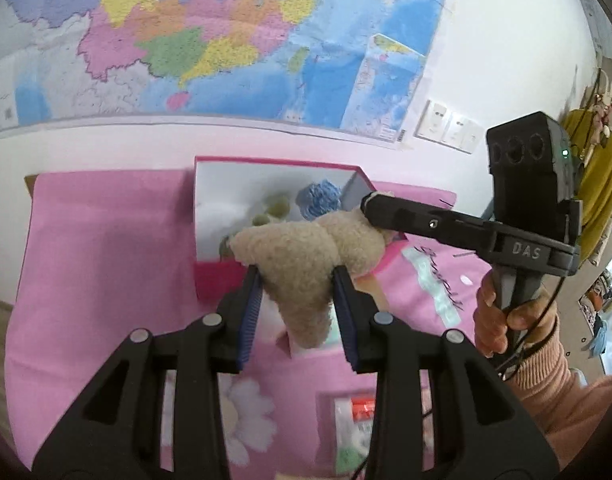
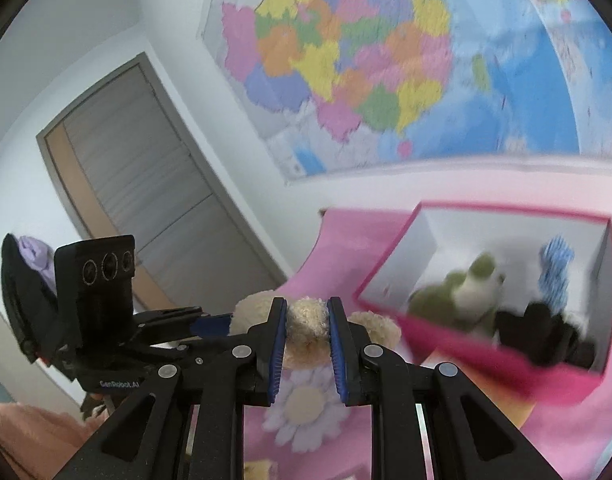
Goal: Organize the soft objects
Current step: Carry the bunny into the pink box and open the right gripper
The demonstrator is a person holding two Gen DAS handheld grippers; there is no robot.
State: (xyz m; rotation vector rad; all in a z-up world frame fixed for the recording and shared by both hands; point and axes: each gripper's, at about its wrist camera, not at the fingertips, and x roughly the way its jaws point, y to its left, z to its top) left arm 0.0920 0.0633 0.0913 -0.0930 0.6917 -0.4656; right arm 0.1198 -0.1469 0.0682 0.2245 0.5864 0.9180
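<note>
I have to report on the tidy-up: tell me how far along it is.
Done: a green plush, a blue knitted thing and a black item already lie in the pink box. In hand: the left gripper and the right gripper both clamp one beige plush toy, held above the pink cloth beside the box. Left: getting it into the box.

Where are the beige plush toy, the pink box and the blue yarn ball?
beige plush toy [image 1: 302, 264], left wrist view, fuzzy body between the pads.
pink box [image 1: 218, 280], left wrist view, near outer wall.
blue yarn ball [image 1: 318, 198], left wrist view, its top.
</note>
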